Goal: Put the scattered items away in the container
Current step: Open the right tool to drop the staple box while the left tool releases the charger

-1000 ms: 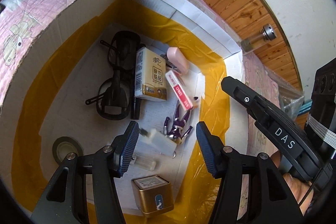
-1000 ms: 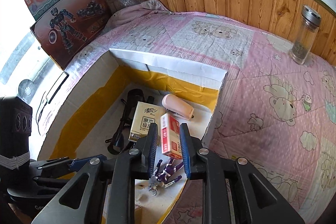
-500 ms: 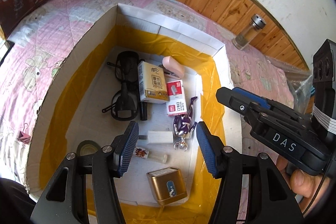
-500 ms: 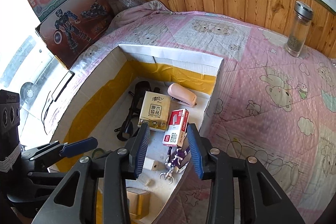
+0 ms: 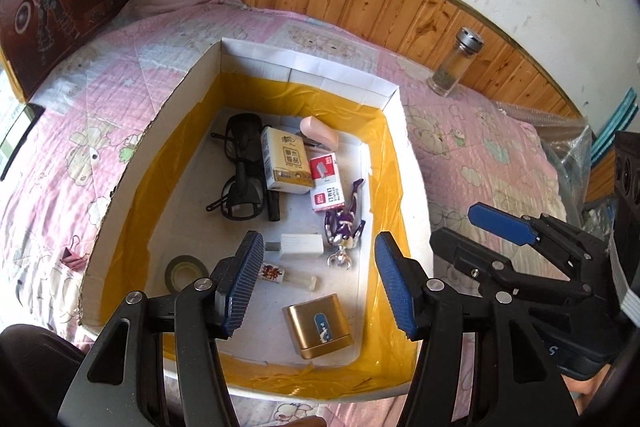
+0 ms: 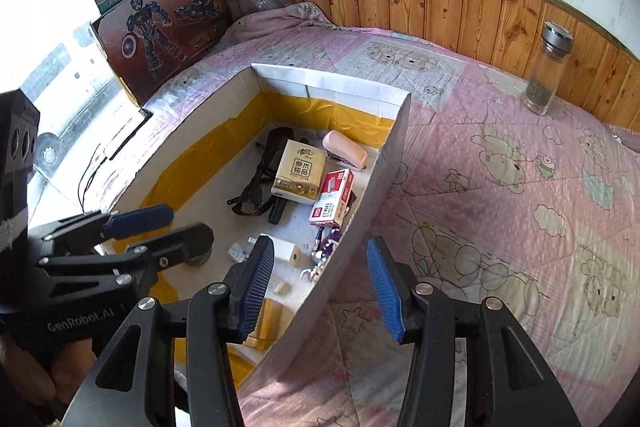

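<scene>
On the far left of the bed (image 5: pixel 132 75), a pink binder clip (image 5: pixel 74 255) lies on the quilt just outside the box wall. I judge it the 1 scattered item still out, and it is easy to miss because the cardboard box (image 5: pixel 168 131) nearly hides it from above.

My left gripper (image 5: pixel 316 283) hangs over the box with its jaws spread and nothing between them. If I drop it carelessly toward the clip, a finger could catch the box rim and shove the whole container across the soft quilt.

Inside the box sit black glasses (image 5: pixel 240 167), a tissue pack (image 5: pixel 285 163), a pink stapler (image 5: pixel 320 133), a red staple box (image 5: pixel 327 183), a purple figure (image 5: pixel 344 227), a tape roll (image 5: pixel 185 271) and a gold box (image 5: pixel 318 325).

My right gripper (image 6: pixel 320 291) straddles the near box wall, jaws opening and empty. The staple box (image 6: pixel 332 197) leans on its neighbours and could slide.

Far right, a glass bottle (image 6: pixel 547 71) stands upright on the quilt; a sweeping arm could topple it.
</scene>
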`<state>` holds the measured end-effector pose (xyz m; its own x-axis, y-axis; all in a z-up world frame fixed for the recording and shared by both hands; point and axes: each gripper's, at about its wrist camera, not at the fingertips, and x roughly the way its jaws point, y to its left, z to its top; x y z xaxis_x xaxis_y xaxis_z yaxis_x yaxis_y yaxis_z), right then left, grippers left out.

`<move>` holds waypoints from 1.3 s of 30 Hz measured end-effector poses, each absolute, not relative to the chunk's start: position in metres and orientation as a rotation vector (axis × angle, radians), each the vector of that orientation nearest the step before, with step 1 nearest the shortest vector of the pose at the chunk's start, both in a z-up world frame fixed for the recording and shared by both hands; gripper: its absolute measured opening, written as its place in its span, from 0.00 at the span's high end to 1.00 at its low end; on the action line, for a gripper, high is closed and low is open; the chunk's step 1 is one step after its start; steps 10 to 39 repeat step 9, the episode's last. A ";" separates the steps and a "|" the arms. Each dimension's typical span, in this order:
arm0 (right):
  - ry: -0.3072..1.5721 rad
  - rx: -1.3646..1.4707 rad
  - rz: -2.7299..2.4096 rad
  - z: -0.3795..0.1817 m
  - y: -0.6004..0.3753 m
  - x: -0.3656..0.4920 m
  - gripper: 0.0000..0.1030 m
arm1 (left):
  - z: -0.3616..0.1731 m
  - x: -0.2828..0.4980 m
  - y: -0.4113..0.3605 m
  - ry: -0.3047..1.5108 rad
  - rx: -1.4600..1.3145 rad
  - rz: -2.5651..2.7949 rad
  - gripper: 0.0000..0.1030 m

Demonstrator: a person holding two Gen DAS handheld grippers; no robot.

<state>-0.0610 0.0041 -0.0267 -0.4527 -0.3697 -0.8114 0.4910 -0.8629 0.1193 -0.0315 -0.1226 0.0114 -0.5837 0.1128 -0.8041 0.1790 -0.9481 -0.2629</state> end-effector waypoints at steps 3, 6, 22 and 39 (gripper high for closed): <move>0.278 1.226 -2.343 -0.027 0.006 -0.046 0.43 | 0.018 -0.022 -0.121 0.529 1.379 -2.751 0.36; 0.318 1.228 -2.335 -0.030 0.006 -0.035 0.42 | 0.023 -0.014 -0.118 0.496 1.346 -2.755 0.36; 0.342 1.212 -2.329 -0.028 0.003 -0.026 0.42 | 0.025 -0.008 -0.116 0.494 1.355 -2.750 0.36; 0.342 1.212 -2.329 -0.028 0.003 -0.026 0.42 | 0.025 -0.008 -0.116 0.494 1.355 -2.750 0.36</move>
